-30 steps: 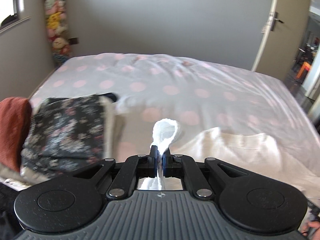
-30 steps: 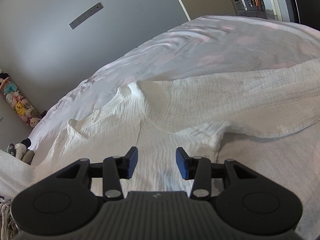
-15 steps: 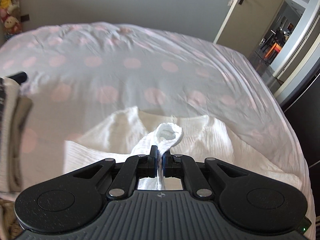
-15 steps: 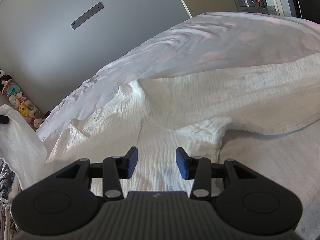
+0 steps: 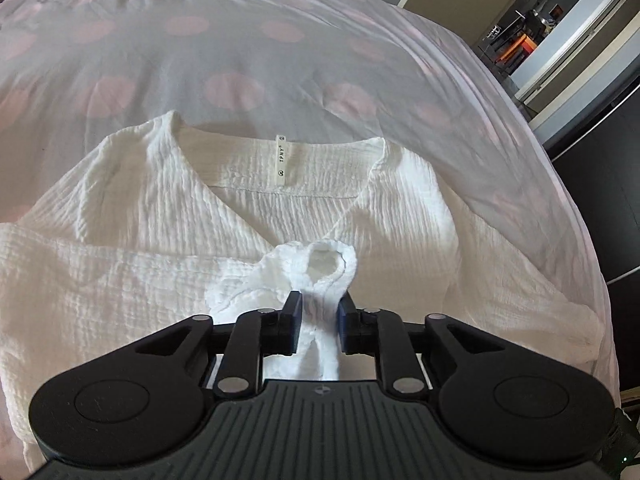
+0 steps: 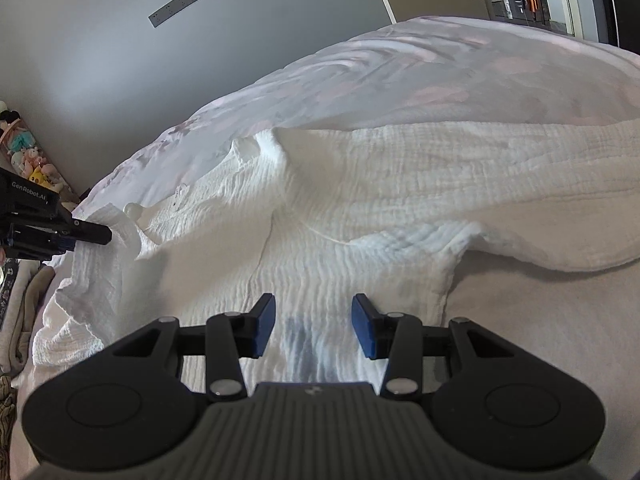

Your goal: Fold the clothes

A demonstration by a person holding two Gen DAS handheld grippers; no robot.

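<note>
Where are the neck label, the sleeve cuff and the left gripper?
neck label [image 5: 281, 160]: left wrist view, mid-strip.
sleeve cuff [image 5: 326, 258]: left wrist view, looped opening's rim.
left gripper [image 5: 318, 312]: left wrist view, midway between fingertips.

White crinkled blouse [image 5: 400, 208] lies on pink-dotted bed [image 5: 240, 40].

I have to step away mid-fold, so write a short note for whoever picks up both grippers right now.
Left gripper: jaws slightly apart, a bunched sleeve end of the white shirt between them, carried in over the shirt's front.
Right gripper: open, empty, hovering over the shirt's lower body.
The shirt lies on the dotted bedspread, neck label facing up; the other sleeve is spread out.
Done: one sleeve brought in.
Left: let that sleeve go, fold the other sleeve in, then fold the body.
</note>
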